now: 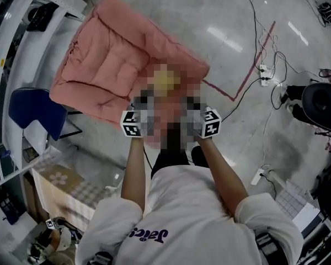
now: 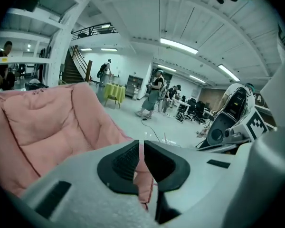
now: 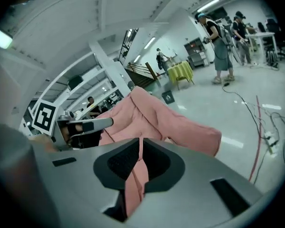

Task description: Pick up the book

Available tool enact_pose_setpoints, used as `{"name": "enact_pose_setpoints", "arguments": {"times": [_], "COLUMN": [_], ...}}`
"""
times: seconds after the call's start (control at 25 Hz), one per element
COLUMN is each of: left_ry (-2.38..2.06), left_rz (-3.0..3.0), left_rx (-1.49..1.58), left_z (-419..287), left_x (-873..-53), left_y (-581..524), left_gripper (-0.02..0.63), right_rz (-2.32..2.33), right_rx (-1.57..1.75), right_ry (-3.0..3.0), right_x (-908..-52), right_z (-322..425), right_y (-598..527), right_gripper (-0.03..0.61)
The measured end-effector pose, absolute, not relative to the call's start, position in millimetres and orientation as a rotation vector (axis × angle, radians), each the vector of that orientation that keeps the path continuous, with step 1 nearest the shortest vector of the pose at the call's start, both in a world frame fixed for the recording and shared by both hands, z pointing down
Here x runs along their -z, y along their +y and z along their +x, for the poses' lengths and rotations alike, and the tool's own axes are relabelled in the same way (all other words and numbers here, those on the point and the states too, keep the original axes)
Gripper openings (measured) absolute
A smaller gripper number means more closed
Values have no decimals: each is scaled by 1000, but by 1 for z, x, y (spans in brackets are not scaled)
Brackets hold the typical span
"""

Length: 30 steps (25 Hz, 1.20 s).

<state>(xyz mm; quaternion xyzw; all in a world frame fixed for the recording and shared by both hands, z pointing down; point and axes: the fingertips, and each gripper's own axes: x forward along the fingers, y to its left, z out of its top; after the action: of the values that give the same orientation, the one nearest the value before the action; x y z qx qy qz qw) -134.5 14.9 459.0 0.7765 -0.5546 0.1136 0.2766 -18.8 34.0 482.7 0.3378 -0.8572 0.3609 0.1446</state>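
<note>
A large pink cushion [image 1: 121,65] lies on the floor in front of me. A yellow thing [image 1: 164,80], perhaps the book, rests on the cushion's near edge, partly under a mosaic patch. My left gripper [image 1: 146,101] and right gripper [image 1: 194,101] are side by side just short of that edge, each with its marker cube behind it. The left gripper [image 2: 138,144] is shut and empty, with the pink cushion [image 2: 47,127] beyond it. The right gripper [image 3: 141,141] is also shut and empty, facing the cushion [image 3: 156,118]. The book does not show in either gripper view.
A blue chair [image 1: 36,112] and a white shelf frame [image 1: 14,48] stand at the left. A patterned box [image 1: 60,181] sits at the lower left. Cables and power strips [image 1: 263,73] and a red tape line [image 1: 254,65] cross the floor at the right. People stand far off [image 2: 152,96].
</note>
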Motion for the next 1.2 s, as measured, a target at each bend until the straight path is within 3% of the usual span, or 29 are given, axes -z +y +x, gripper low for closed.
{"name": "enact_pose_setpoints", "arguments": {"times": [0.28, 0.36, 0.52, 0.64, 0.84, 1.2], "left_ry": [-1259, -1196, -1063, -967, -797, -576], "left_rz": [2028, 2030, 2022, 2040, 2099, 2118], "left_rx": [-491, -557, -655, -741, -846, -734], "left_z": [-158, -165, -174, -179, -180, -165], "left_x": [-589, -626, -695, -742, -804, -844], "left_y": [-29, -43, -59, -65, -76, -86], "left_gripper": [20, 28, 138, 199, 310, 341], "right_rz": [986, 969, 1002, 1022, 1025, 1019], "right_rx": [-1224, -1290, -1419, -1501, -1608, -1638], "right_ry": [-2199, -2156, -2076, -2045, -2035, -2096], "right_x": [-630, -668, -734, -774, -823, -863], "right_z": [-41, -51, -52, -56, -70, -95], "right_y": [20, 12, 4, 1, -6, -20], "right_gripper": [30, 121, 164, 231, 270, 278]}}
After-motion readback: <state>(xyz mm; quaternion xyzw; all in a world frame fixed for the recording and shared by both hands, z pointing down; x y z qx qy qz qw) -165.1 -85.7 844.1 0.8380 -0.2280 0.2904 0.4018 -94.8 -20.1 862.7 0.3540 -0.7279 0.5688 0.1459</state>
